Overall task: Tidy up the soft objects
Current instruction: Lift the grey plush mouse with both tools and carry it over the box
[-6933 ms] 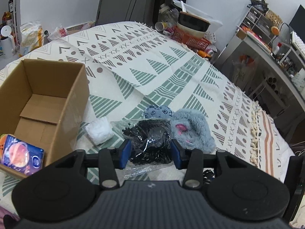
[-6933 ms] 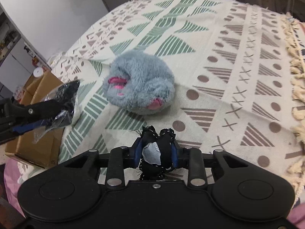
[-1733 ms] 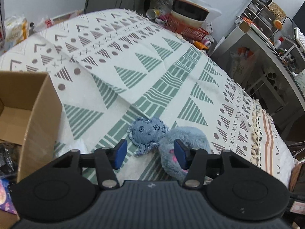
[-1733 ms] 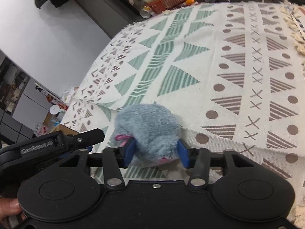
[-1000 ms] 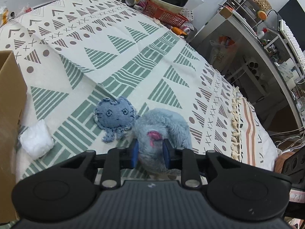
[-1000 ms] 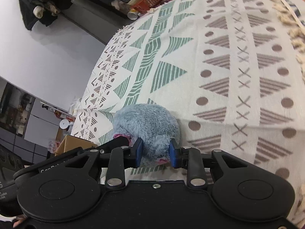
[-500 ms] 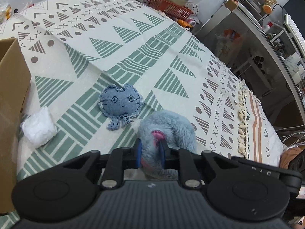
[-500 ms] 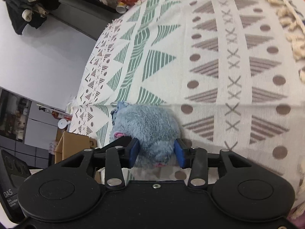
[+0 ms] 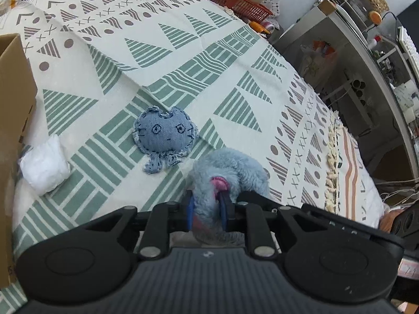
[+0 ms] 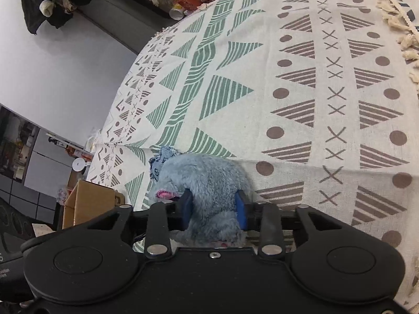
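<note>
A fluffy grey-blue plush [image 9: 230, 167] with pink patches sits on the patterned bedspread, held from both sides. My left gripper [image 9: 208, 205] is shut on one end of it. My right gripper [image 10: 213, 208] is closed on the plush's body [image 10: 207, 180], its blue pads pressed into the fur. A denim octopus toy [image 9: 165, 133] lies flat just left of the plush; its edge shows in the right wrist view [image 10: 163, 157]. A white soft pouch [image 9: 44, 163] lies further left. The cardboard box [image 9: 13, 99] stands at the far left, also visible in the right wrist view [image 10: 86, 201].
The bedspread [image 9: 183, 52] has a tasselled edge [image 9: 332, 157] on the right. A red basket [image 9: 241, 2] and clutter sit beyond the bed's far end. A desk with shelves [image 9: 366, 39] stands to the right.
My left gripper closed from open onto the plush's end. My right gripper tightened on the plush's body. The plush has lifted slightly and shifted away from the denim octopus.
</note>
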{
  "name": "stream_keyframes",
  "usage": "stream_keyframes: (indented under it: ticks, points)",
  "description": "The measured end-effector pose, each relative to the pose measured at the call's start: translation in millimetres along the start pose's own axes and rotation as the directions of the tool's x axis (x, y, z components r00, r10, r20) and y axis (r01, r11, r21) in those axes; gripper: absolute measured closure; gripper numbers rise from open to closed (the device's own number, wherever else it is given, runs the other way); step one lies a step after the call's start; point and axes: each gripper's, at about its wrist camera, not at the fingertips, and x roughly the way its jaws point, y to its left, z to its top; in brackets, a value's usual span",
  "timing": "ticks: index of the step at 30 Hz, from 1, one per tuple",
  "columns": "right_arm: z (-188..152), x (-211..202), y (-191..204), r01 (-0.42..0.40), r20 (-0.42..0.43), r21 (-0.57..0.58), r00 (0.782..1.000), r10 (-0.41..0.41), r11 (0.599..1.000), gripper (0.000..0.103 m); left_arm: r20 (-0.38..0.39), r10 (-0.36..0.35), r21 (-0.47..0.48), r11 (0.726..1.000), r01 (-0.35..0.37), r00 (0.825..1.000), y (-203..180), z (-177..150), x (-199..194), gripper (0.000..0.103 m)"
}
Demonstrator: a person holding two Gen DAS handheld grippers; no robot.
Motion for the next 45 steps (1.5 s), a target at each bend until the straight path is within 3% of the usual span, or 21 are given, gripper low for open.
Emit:
stream_keyframes:
  ticks: [8,23,28,45]
  points:
    - [-7,-16,11,-0.037,0.027,-0.026,0.999,0.038,0.999,0.077,0.051,0.014,0.025,1.0,-0.015,0.999,-8,-4,-27,0.085]
    - [-21,-66,74,-0.081,0.117,-0.128,0.988,0.096,0.989,0.077,0.158,-0.011,0.047,0.999,0.004,0.987,-11,-4,-108,0.085]
    - [-27,-75,96,-0.091,0.137,-0.16,0.984,0.113,0.983,0.078,0.212,0.02,0.101,0.994,-0.042,0.977,-15,-6,-134,0.086]
    - [-49,-81,181,-0.135,0.137,-0.27,0.975,0.177,0.953,0.078,0.309,0.029,0.042,0.998,-0.044,0.951,30,4,-212,0.087]
